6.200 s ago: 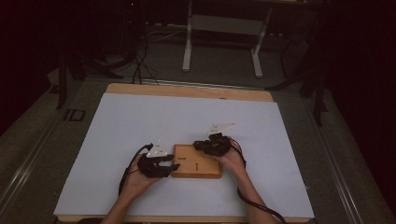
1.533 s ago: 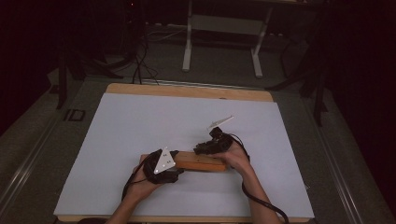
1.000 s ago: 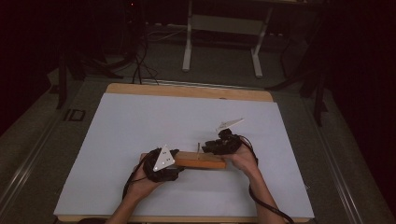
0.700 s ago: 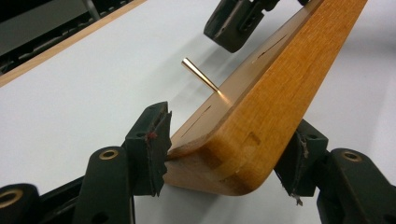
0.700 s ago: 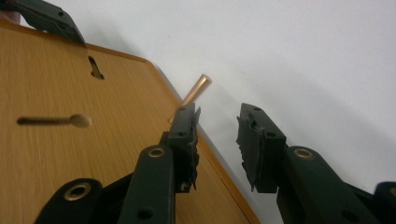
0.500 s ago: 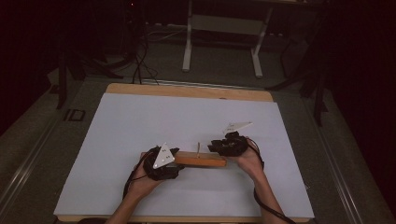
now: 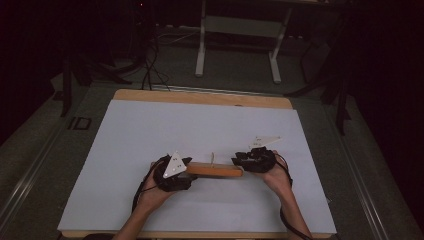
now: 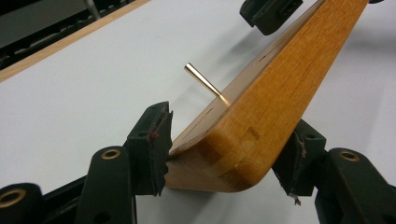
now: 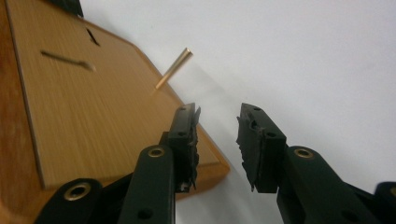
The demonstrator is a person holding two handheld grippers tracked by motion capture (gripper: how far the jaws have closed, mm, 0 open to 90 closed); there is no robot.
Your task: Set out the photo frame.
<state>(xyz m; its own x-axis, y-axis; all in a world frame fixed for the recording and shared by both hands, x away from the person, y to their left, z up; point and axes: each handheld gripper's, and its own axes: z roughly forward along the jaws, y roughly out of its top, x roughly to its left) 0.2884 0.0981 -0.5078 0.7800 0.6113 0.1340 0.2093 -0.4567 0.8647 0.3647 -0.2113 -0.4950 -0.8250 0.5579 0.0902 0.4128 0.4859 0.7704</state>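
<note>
Evidently the flat rectangular wooden board with a thin brass peg (image 7: 215, 169) has been tipped from lying flat to standing on its long edge, and the right gripper (image 7: 252, 161), which gripped it half a second ago, has drawn back beside its right end with jaws parted and empty in the right gripper view. The left gripper (image 8: 224, 158) is clenched on the board's left end, so the board now depends on that hold alone. It sits on the white table surface (image 7: 200, 125), near the front, long axis left to right, peg (image 7: 212, 158) pointing away from the person
</note>
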